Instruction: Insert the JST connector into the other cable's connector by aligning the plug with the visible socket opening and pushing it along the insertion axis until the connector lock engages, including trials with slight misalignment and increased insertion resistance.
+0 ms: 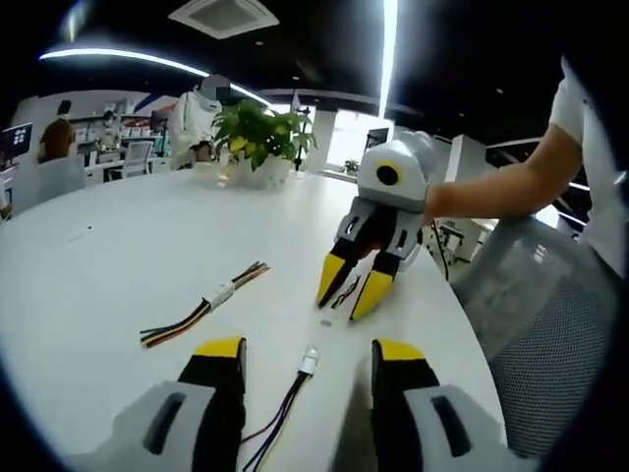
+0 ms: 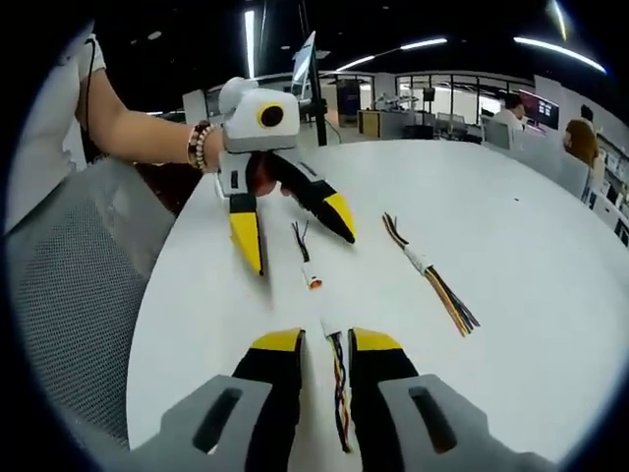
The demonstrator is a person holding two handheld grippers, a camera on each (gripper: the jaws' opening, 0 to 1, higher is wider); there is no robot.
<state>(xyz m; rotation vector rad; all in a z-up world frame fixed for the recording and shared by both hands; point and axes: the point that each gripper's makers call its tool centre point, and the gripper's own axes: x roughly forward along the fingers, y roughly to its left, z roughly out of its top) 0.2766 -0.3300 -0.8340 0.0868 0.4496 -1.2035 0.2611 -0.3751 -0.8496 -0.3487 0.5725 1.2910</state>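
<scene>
While both tools hover low over the round white bench (image 1: 118, 256), neither grips anything. Left tool (image 1: 309, 369), grey body with yellow-tipped black jaws, is spread wide in the left gripper view, and the small white JST connector (image 1: 310, 360) on thin multicoloured wires lies on the bench between the jaws, touching neither. Same tool seen from the front in the right gripper view (image 2: 295, 236), jaws splayed, with that connector (image 2: 313, 280) and its short wires just below the tips. Right tool (image 2: 327, 356) has its jaws spaced narrowly but not closed, released; second white connector (image 2: 328, 327) sits just ahead of the tips and its multicoloured cable runs back between the jaws, contact with the pads not clear. From the left gripper view the right tool (image 1: 348, 290) points down at the bench, jaws parted, dark wires between them. The two connectors lie apart, not mated. Spare bundle of multicoloured wires with a white band (image 1: 206, 303) lies well off to the side on the bench, also seen here (image 2: 430, 273). Green potted plant (image 1: 257, 138) at the far edge, grey mesh chair (image 1: 545, 334) beside the bench.
</scene>
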